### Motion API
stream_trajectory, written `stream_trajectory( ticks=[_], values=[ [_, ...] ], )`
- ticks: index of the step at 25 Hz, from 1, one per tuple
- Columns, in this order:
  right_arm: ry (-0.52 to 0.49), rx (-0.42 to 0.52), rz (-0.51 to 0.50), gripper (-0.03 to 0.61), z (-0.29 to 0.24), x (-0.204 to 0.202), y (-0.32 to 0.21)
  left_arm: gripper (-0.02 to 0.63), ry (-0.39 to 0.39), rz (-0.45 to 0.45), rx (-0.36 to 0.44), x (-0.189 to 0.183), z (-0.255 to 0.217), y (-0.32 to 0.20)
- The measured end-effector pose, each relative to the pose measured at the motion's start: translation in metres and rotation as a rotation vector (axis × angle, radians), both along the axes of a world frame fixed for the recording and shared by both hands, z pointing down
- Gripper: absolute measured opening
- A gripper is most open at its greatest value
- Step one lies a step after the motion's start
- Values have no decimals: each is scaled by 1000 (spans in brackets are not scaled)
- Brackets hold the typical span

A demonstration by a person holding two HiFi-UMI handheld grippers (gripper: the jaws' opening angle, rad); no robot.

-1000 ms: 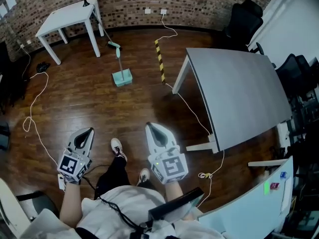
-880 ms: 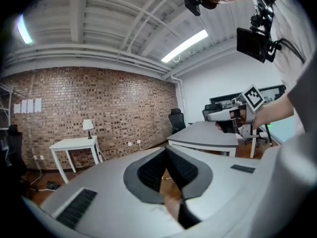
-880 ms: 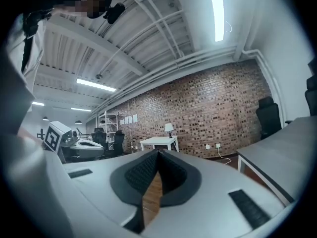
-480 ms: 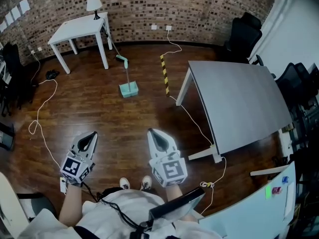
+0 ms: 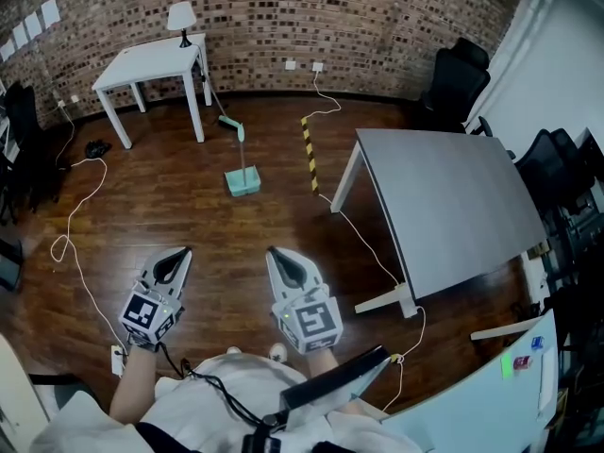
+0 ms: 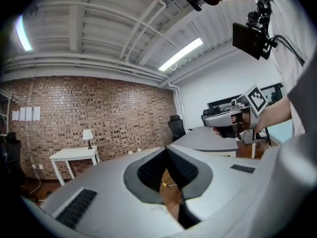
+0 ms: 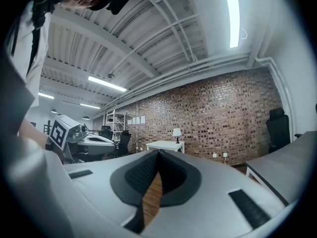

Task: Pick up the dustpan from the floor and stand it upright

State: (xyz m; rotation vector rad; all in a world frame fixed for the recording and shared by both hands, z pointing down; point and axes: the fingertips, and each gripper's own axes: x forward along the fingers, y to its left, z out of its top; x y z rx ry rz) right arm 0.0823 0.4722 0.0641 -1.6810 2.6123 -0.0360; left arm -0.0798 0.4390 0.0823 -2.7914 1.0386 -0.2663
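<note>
The teal dustpan lies on the dark wood floor well ahead of me, its long handle running away toward the white table. My left gripper and right gripper are held side by side low in the head view, pointing level toward the dustpan and far short of it. On both, the jaws are shut with nothing between them. In the left gripper view the closed tips meet, and the right gripper shows beside them. The right gripper view shows its own closed tips; the dustpan is hidden in both gripper views.
A large grey table stands at the right, with a white cable trailing past its leg. A yellow-black striped bar lies beside the dustpan. Another cable loops at the left. Black chairs stand at the back right.
Both grippers have drifted up and forward, the right one sliding left toward the left one. The person's feet have dropped from sight and the view has shifted; the dustpan lies as before.
</note>
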Motion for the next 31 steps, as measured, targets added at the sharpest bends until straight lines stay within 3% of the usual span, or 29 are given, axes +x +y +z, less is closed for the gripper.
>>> stream_trajectory(
  ticks=[8,31],
  values=[
    [7,-17,45,-22,1,7,-4,3,-7,48,3,7,-1,-6],
    [20,-18,66,-22,0,5,-17,3,1,63,2,2,0,-15]
  ],
)
